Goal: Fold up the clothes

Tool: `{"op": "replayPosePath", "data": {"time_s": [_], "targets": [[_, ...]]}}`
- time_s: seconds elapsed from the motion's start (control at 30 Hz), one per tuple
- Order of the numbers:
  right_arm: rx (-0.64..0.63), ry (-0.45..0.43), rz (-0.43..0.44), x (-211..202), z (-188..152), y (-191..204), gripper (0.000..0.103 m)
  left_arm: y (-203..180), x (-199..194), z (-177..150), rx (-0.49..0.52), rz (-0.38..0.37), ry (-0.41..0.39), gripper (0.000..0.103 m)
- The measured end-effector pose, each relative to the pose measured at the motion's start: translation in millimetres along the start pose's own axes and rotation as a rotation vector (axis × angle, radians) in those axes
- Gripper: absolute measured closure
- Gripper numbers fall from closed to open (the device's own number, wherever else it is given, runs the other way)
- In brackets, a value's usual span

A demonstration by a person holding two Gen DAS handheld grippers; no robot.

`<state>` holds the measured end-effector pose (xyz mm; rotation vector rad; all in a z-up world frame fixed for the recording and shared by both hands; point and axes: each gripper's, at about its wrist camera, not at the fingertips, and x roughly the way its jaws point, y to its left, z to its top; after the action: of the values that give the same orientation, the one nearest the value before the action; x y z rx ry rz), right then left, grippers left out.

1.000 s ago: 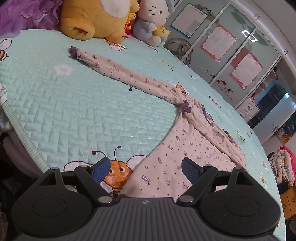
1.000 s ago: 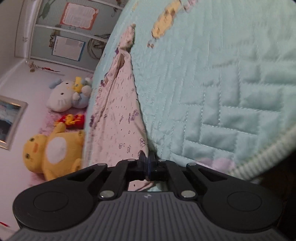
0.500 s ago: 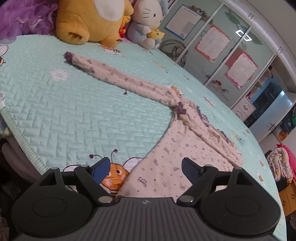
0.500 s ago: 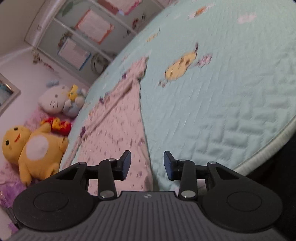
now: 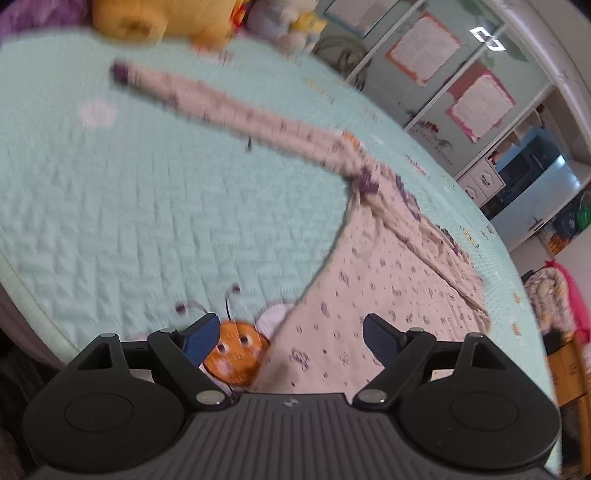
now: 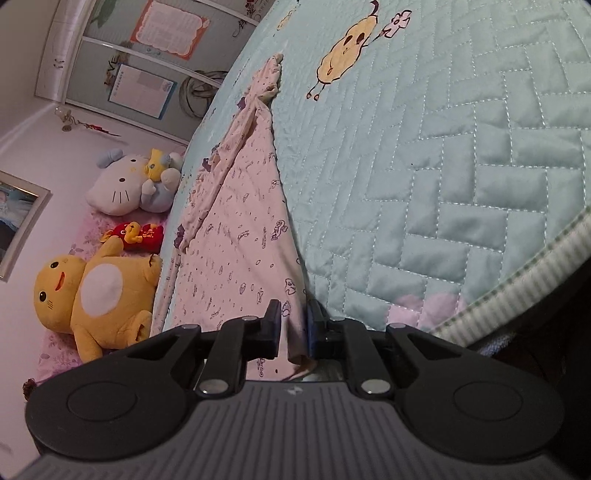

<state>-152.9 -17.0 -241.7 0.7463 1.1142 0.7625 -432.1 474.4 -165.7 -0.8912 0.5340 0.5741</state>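
L gripper [image 5: 290,334]: jaws wide apart, holding nothing; hovered over near hem of garment, same as 1 s and 0.5 s ago. View blurred now, so rig was prob. moving.
Garment [image 5: 373,280]: pale pink printed top, flat on mint quilt [image 5: 155,206]; one long sleeve [image 5: 229,110] stretched out toward far-left, purple cuff at tip. L hem corner lay between L fingers, beside orange bee print [image 5: 236,350]. Not yet folded.
Plush toys [image 5: 159,18]: yellow + white ones at head of bed, well apart from cloth.
R gripper [image 6: 291,325]: change here. 1 s ago clamped on hem; 0.5 s ago jaws apart, clear of cloth; now narrowed again w/ R hem edge between pads, small gap left, so not fully pinched.
R edge of garment [image 6: 255,236]: ran straight away from R jaws up the quilt.
Meaning: looked like a re-grip on R corner. Judged next: R closes, L takes its corner, then lift hem toward collar.
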Motion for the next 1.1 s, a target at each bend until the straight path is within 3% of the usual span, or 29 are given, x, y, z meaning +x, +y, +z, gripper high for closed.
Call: {"op": "replayPosePath", "data": {"time_s": [0.1, 0.23, 0.27, 0.3, 0.33, 0.37, 0.43, 0.5, 0.67, 0.73, 0.83, 0.93, 0.97, 1.03, 1.07, 1.1], "targets": [[0.008, -0.001, 0.003, -1.1, -0.2, -1.6, 0.089, 6.5, 14.1, -6.4, -0.069, -0.098, 0.100, 0.015], [0.032, -0.001, 0.012, -2.3, 0.2, -5.7, 0.089, 19.8, 17.2, -10.7, -0.144, -0.145, 0.104, 0.018], [0.033, -0.001, 0.013, -1.9, 0.1, -5.6, 0.089, 24.0, 17.0, -10.9, -0.170, -0.158, 0.102, 0.033], [0.031, -0.002, 0.013, -1.5, -0.3, -5.2, 0.089, 27.3, 16.8, -10.8, -0.183, -0.160, 0.110, 0.072], [0.028, -0.002, 0.013, -1.9, -0.3, -5.2, 0.089, 28.9, 18.8, -11.1, -0.189, -0.150, 0.138, 0.095], [0.024, -0.002, 0.012, -2.2, -0.3, -5.2, 0.089, 29.7, 19.9, -13.0, -0.191, -0.130, 0.151, 0.102], [0.009, -0.003, 0.002, -2.1, -0.8, -3.9, 0.092, 28.3, 18.1, -15.9, -0.178, -0.112, 0.155, 0.103], [-0.021, -0.002, -0.022, -1.8, -1.6, -0.7, 0.102, 21.3, 10.5, -17.7, -0.150, -0.105, 0.135, 0.103], [-0.097, -0.046, -0.030, -18.8, -5.5, 16.1, 0.103, 17.9, -27.9, -7.4, -0.139, -0.089, 0.045, 0.103], [-0.084, -0.061, -0.026, -24.4, -4.8, 15.9, 0.103, 21.7, -23.6, -5.4, -0.125, -0.079, 0.067, 0.103], [-0.046, 0.001, -0.082, -8.4, -4.9, 1.9, 0.103, 19.6, -1.9, -15.6, -0.068, 0.009, 0.118, 0.103], [-0.073, -0.020, -0.079, -16.7, -5.6, 8.1, 0.101, 20.7, -2.2, -20.5, -0.068, 0.000, 0.116, 0.102], [-0.074, -0.034, -0.082, -21.0, -5.8, 8.4, 0.095, 21.6, -3.8, -20.9, -0.073, -0.006, 0.111, 0.098], [-0.069, -0.090, -0.073, -32.1, -2.2, 9.0, 0.085, 23.6, -11.0, -14.3, -0.074, -0.005, 0.077, 0.076], [-0.068, -0.120, -0.062, -37.9, 0.6, 9.9, 0.077, 25.6, -17.0, -9.0, -0.076, 0.005, 0.046, 0.051], [-0.082, -0.154, -0.058, -44.3, 4.7, 12.0, 0.075, 29.1, -22.9, -2.4, -0.087, 0.008, 0.006, 0.034]]}}
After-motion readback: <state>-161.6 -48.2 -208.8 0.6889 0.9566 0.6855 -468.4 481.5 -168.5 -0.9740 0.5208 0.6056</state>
